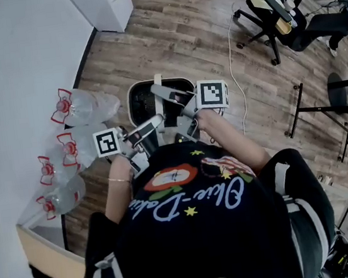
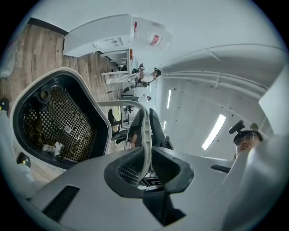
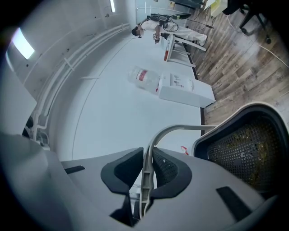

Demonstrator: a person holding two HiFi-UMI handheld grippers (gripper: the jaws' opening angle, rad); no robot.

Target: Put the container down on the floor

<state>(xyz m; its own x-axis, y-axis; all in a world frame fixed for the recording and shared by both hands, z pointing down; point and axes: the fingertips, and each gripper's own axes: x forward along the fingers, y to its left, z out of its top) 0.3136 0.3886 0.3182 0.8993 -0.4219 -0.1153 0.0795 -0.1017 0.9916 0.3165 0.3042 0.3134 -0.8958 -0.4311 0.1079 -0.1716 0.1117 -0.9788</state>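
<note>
The container [image 1: 138, 98] is a white-rimmed bin with a black mesh inside, seen from above over the wooden floor in front of the person. In the head view I cannot tell whether it touches the floor. Its thin white bail handle [image 2: 145, 128] runs between the dark pads of my left gripper [image 2: 145, 168], which is shut on it. My right gripper [image 3: 146, 173] is shut on the same handle [image 3: 156, 137] from the other side. The bin's mesh [image 2: 58, 122] shows left of the left jaws, and its mesh [image 3: 253, 144] shows right of the right jaws. Both grippers [image 1: 144, 132] [image 1: 179, 108] sit above the bin.
Several plastic bottles with red caps [image 1: 68, 111] lie by the white wall on the left. A white cabinet [image 1: 102, 5] stands at the back. An office chair [image 1: 272, 14], a cable [image 1: 233, 51] and black table legs [image 1: 323, 109] are at the right.
</note>
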